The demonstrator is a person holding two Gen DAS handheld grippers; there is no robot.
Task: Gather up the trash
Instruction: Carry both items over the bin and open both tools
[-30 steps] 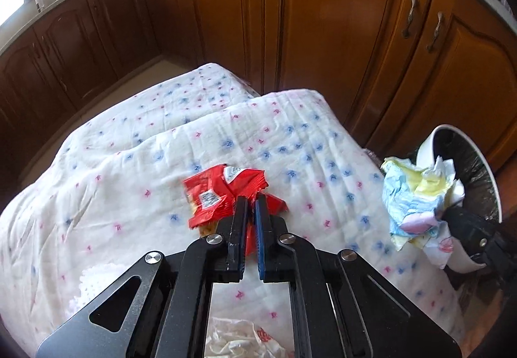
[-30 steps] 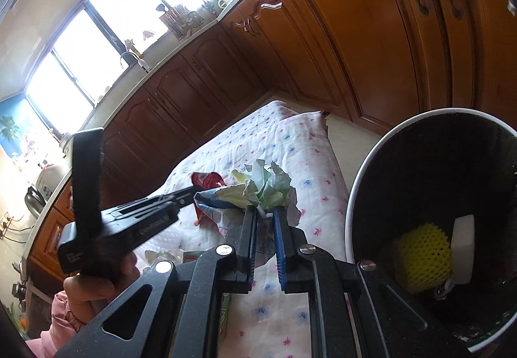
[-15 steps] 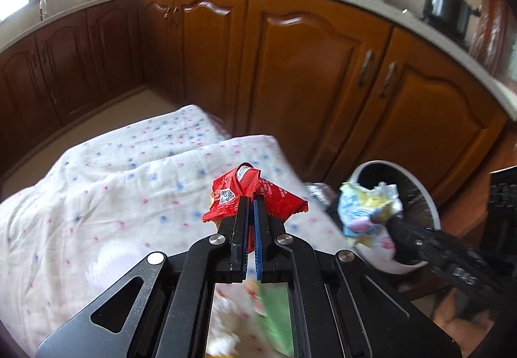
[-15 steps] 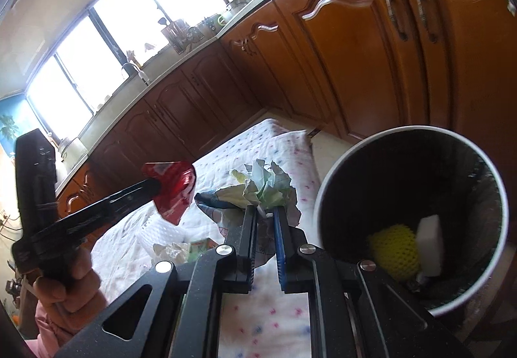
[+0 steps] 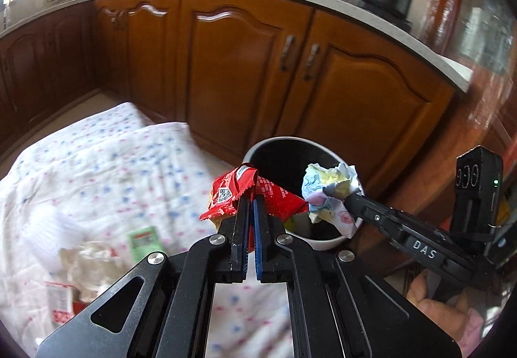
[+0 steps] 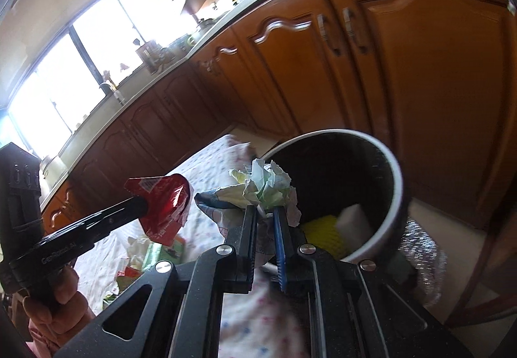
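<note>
My left gripper is shut on a crumpled red wrapper and holds it in the air by the near rim of the white bin. In the right wrist view the same red wrapper hangs to the left of the bin. My right gripper is shut on a crumpled pastel paper wad, which hangs over the bin's near rim. From the left wrist, the wad sits above the bin's dark inside. A yellow foam net and a white block lie in the bin.
A white dotted cloth covers the floor left of the bin, with several wrappers on it. Brown kitchen cabinets stand close behind the bin. A shiny silver piece lies on the floor to the right of the bin.
Both grippers have lifted off the cloth and swung right toward the bin, each with its trash still gripped. The bin now fills more of both views.
</note>
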